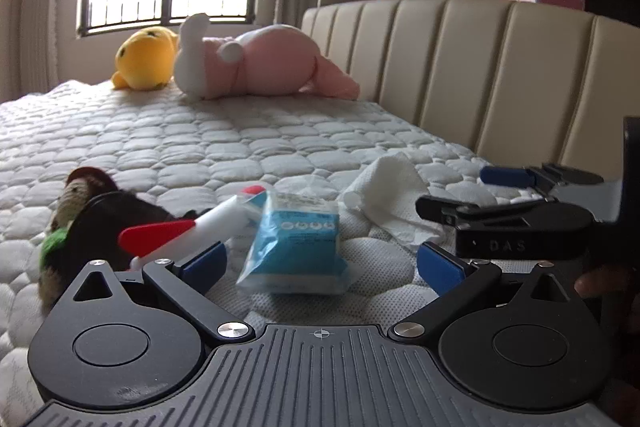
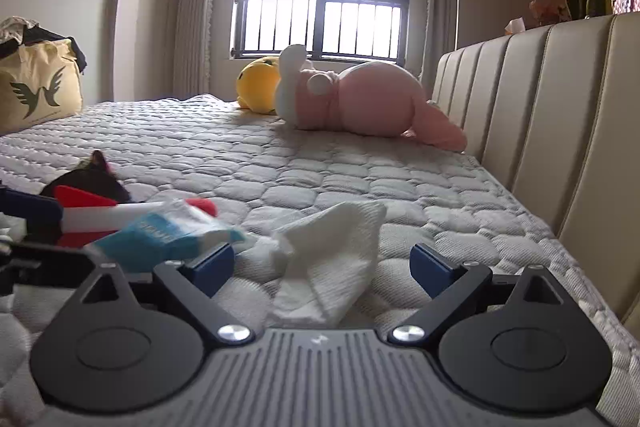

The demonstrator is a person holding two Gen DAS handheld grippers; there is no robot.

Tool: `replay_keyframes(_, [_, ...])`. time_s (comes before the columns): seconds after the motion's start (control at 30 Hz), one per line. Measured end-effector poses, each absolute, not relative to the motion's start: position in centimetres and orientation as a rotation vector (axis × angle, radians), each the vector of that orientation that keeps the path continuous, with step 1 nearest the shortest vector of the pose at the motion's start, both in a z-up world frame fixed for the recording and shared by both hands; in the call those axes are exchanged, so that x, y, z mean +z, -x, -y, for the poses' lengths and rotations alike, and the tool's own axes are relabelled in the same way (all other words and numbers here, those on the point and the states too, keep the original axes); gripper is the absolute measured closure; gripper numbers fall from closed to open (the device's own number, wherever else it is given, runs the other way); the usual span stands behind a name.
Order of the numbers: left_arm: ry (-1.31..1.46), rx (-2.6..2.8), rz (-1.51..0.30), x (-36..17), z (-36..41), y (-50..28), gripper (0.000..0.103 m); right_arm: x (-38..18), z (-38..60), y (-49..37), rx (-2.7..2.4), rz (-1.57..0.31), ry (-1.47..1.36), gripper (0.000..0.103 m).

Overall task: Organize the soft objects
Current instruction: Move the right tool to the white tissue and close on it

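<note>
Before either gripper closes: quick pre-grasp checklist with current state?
1. Left gripper open: ok.
2. Blue tissue pack centred between the left fingers: ok.
3. Red-and-white plastic toy clear of the left gripper's closing path: not ok, it lies right by one finger.
4. Right gripper open: ok.
5. White cloth lined up between the right fingers: ok.
6. Fingers low enough on the mattress to pinch: cannot tell.
</note>
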State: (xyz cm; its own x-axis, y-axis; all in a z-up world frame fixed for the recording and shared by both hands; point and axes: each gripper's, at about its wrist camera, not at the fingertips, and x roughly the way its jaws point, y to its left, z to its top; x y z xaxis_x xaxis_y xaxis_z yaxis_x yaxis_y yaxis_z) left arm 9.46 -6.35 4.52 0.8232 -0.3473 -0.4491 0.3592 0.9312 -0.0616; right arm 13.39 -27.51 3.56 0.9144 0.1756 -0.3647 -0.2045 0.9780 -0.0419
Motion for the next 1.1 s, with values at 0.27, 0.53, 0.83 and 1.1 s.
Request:
replay_keyframes(0.27, [0.064,-0.385,-0.458,3.3,6.5,-14.5,0.0,4.2,29.6,-21.5,0.259,-0.444,-0.053,0.002])
replay_keyframes(0.53, [0.054,-0.12,-0.296,0.7,5.4,-14.3,0.0,2.2,30.9,-21.4,0.039,-0.231,-0.014,0.0])
replay_keyframes(0.83, [0.08,-0.165,-0.251,0.3,5.0,-14.2,0.0,1.3,29.9,-22.2,0.113,-0.32,0.011,0.0])
replay_keyframes(1.1, [0.032,-0.233,-0.287,0.2,6.0,-15.0,0.0,0.8,29.4,-23.7,0.276,-0.436,0.004,0.001])
